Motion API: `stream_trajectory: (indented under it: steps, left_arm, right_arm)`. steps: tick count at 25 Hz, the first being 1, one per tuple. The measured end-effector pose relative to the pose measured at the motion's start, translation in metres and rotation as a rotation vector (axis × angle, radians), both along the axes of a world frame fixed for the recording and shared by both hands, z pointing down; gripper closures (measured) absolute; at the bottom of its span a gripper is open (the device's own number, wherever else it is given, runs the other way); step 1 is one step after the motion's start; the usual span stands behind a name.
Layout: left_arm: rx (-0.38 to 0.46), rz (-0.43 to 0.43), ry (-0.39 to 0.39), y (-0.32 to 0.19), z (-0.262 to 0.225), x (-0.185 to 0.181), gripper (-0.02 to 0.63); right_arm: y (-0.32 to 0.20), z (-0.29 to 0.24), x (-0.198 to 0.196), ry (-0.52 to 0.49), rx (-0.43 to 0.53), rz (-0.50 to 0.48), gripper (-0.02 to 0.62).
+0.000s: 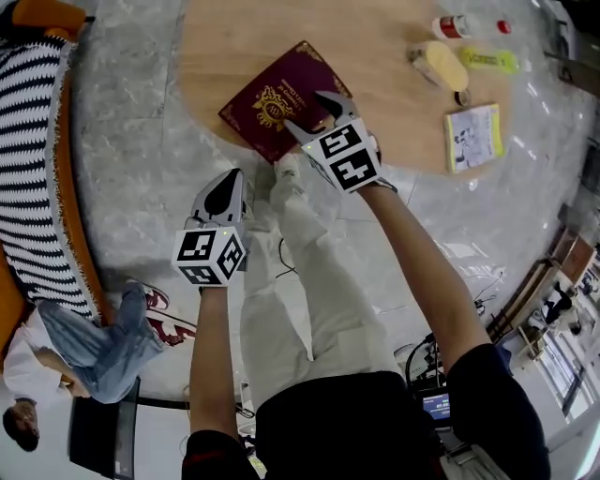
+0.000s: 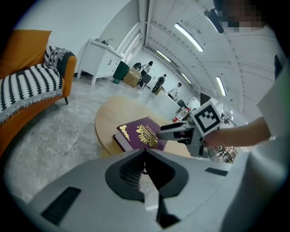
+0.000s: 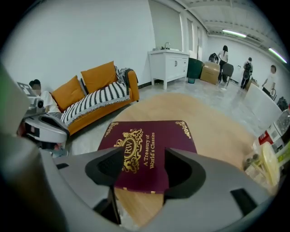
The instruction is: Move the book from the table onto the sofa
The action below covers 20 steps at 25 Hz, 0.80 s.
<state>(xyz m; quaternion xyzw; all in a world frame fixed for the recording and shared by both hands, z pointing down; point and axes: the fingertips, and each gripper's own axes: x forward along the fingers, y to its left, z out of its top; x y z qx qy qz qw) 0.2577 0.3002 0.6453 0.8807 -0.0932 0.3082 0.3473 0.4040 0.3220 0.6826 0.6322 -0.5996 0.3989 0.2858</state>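
Maroon hardcover book with gold lettering (image 1: 278, 97) lies flat near edge of round wooden table (image 1: 384, 52). Right gripper (image 1: 307, 110) over book's near edge, jaws spread wide. Left gripper (image 1: 225, 190) off table, over floor, jaws pressed together, empty.

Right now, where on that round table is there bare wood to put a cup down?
Bare wood on the table lies between the book and the yellow object, and beyond the book. Crowded: the right edge, with bottle and booklet.
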Motion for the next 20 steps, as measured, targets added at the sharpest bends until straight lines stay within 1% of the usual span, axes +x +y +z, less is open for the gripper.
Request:
stream_trajectory:
  steps: [3,9,20]
  left_arm:
    - [-0.009,0.002,0.001,0.004,0.009,0.000,0.591]
    - [-0.027,0.006,-0.003,0.008,0.022,-0.003,0.591]
    - [-0.059,-0.008,0.007,0.012,0.032,-0.005,0.591]
  right_arm:
    - [-0.005,0.013,0.010,0.014,-0.013,0.000,0.300]
    - [-0.011,0.026,0.026,0.039,-0.022,0.011,0.299]
    - [-0.012,0.028,0.027,0.062,-0.001,0.018,0.298]
